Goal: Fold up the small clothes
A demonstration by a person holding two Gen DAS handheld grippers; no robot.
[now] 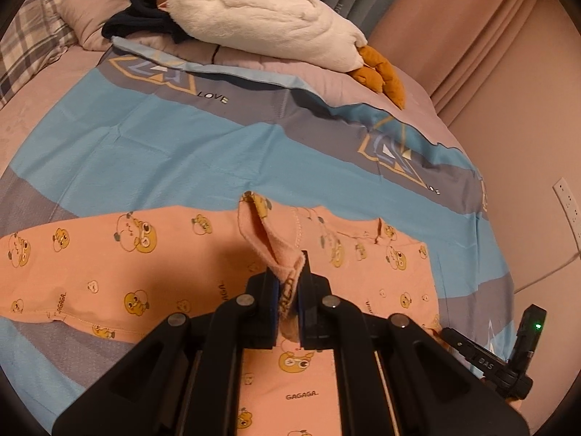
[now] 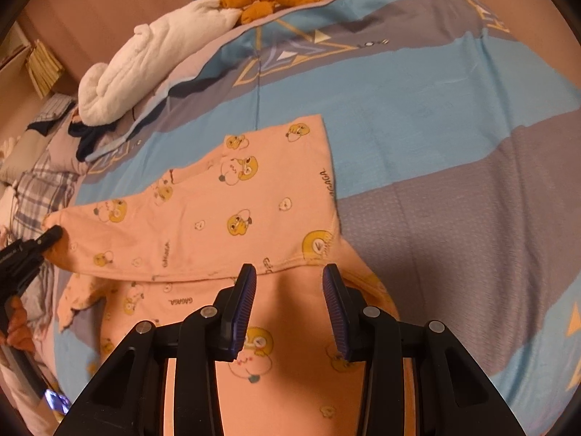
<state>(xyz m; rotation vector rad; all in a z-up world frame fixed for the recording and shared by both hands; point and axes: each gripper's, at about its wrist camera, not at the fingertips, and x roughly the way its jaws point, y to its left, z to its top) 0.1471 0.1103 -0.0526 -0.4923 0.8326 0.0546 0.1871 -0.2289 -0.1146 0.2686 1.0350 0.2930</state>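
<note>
Left tongs (image 1: pixel 288 292), item one: closed on a raised, doubled-over fold of the peach garment (image 1: pixel 109 254), pinching it between both pads so the cloth tents up from the rest, which lies flat on the bed (image 1: pixel 163 152). Right tongs (image 2: pixel 289 303), item two: open, jaws parted, nothing between them, poised above the garment's plain near portion. Peach garment, printed with yellow cartoon faces: spread on the striped blue-and-grey bedcover, long axis running crosswise to both tongs, one sleeve reaching out to the left in the left wrist view. In the right wrist view the sleeve (image 2: pixel 254 189) already lies laid across the body, directly ahead of the open right tongs; these are judged nearer to the next free edge. White plush toy (image 1: pixel 261 14) and dark clothing (image 1: pixel 138 21) lie near the bed's far edge, well apart. Containers: none visible.
</note>
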